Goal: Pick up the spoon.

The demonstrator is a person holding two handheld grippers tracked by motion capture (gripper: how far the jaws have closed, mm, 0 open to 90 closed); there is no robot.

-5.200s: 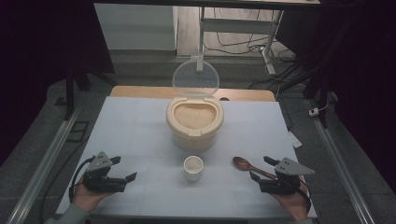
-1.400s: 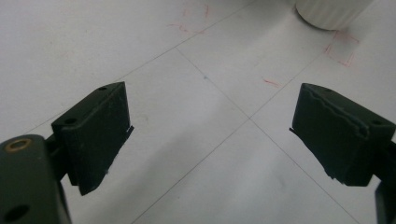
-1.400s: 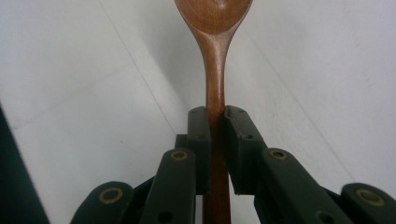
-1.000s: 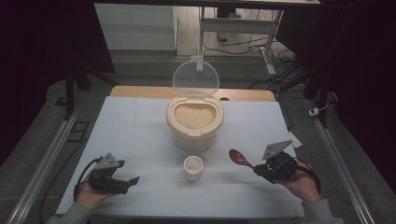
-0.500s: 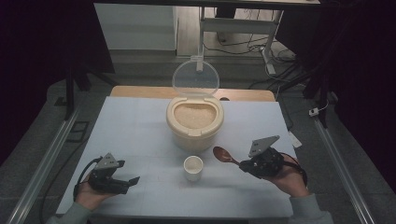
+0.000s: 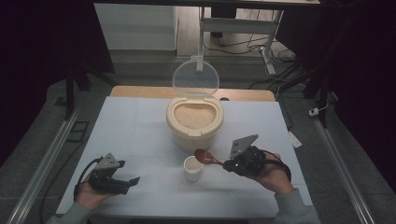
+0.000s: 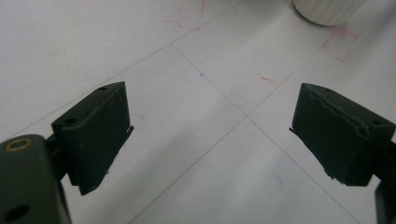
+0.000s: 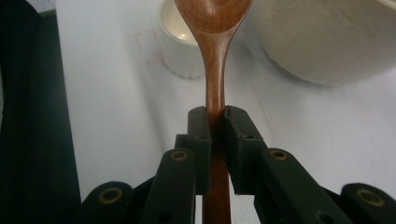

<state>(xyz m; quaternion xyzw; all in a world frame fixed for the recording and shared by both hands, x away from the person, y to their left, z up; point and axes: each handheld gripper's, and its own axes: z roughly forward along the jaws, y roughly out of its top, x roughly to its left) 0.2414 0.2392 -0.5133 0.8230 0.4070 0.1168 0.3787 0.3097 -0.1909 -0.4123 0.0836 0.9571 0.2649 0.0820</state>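
The person's right hand (image 6: 271,173) comes in from the lower right of the high view, palm up under the right gripper (image 6: 232,164), which points leftward across the table and holds level above it. Its two black jaws are pressed against the handle of a reddish-brown wooden spoon (image 6: 206,157); in the right gripper view the neck of the spoon (image 8: 215,70) is pinched squarely between the pads, the handle running back under the gripper body. The spoon's oval bowl sticks out ahead, above the far right rim of a small white ribbed cup (image 6: 193,168), without touching it as far as can be told. Just behind cup and spoon stands a cream-coloured round plastic rice container (image 6: 194,122), filled with pale grain, its clear round lid (image 6: 195,78) standing upright at the back. The left hand (image 6: 88,193) rests at the near left corner of the white tabletop (image 6: 135,130), well apart from the cup, holding the left gripper (image 6: 128,183) low and pointing right. In the left gripper view its jaws are spread wide with nothing between them, bare table with thin lines and faint red marks beneath, and the foot of the white cup (image 7: 327,8) at the top edge.
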